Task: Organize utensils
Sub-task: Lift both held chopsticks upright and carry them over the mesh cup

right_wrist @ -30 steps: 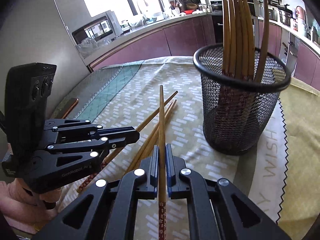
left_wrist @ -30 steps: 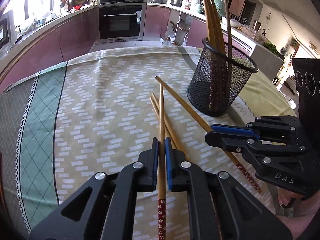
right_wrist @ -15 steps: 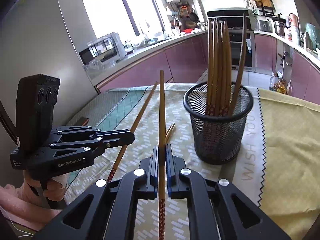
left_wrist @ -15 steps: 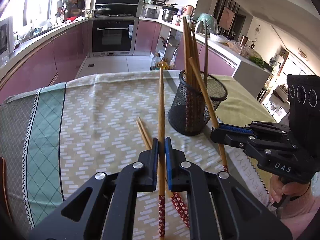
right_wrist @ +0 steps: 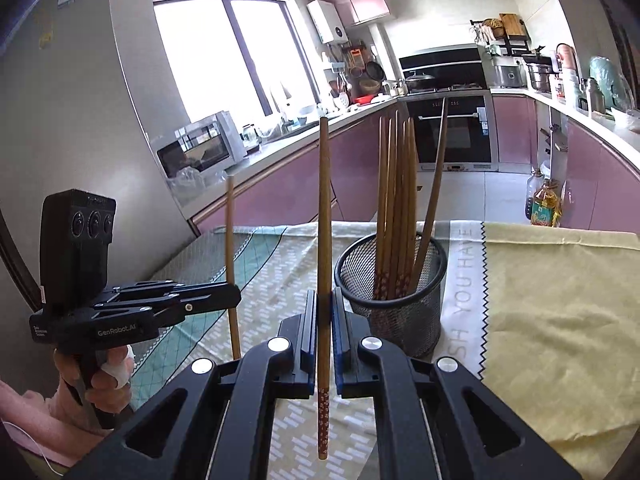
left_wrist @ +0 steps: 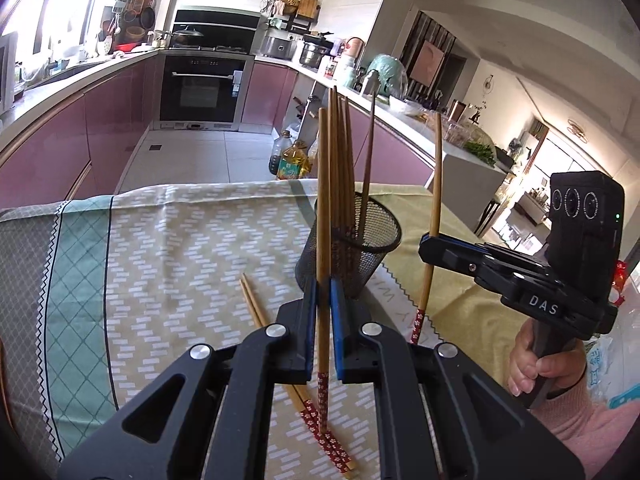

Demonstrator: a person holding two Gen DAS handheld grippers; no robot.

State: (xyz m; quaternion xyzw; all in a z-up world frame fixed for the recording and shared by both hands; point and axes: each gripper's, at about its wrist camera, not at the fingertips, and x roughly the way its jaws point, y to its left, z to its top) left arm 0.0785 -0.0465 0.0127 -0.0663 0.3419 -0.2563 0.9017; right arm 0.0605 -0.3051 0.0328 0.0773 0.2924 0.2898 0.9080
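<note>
Both chopsticks have risen off the worktop (left_wrist: 168, 248), each clamped upright in shut tongs, the left tongs (left_wrist: 323, 308) holding the left chopstick (left_wrist: 322, 200) and the right tongs (right_wrist: 323, 320) holding the right chopstick (right_wrist: 324, 216); each patterned end should go over the mesh holder (right_wrist: 394, 280) before release.

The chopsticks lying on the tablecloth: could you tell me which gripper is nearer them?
Left. The left gripper hangs right over the lying chopsticks; the right gripper is off to their right, beside the mesh holder.

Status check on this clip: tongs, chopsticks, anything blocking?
Left tongs shut on one chopstick. Right tongs shut on another chopstick. Mesh holder unobstructed; two chopsticks on tablecloth.
</note>
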